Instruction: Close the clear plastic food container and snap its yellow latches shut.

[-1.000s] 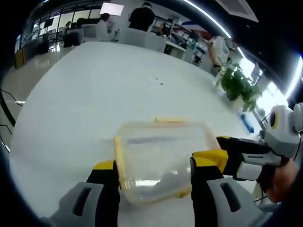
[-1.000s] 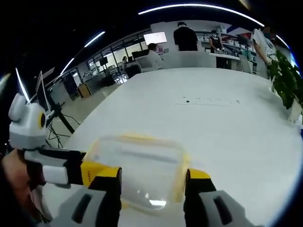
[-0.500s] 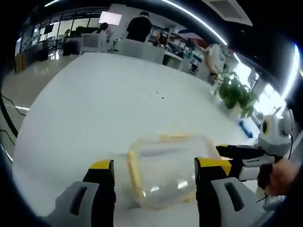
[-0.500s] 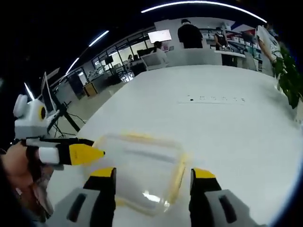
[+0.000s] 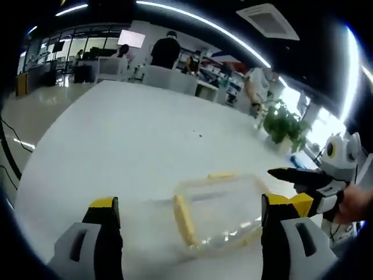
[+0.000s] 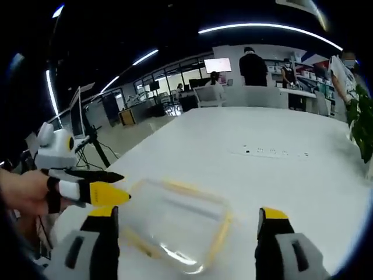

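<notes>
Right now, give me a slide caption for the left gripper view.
Left gripper open above lidded clear container on white table; right gripper alongside.

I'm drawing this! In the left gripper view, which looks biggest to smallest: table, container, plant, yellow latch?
1. Table, by far the biggest.
2. Container.
3. Plant; it stands far back, so it may really be bigger than it looks.
4. Yellow latch, smallest.
</notes>
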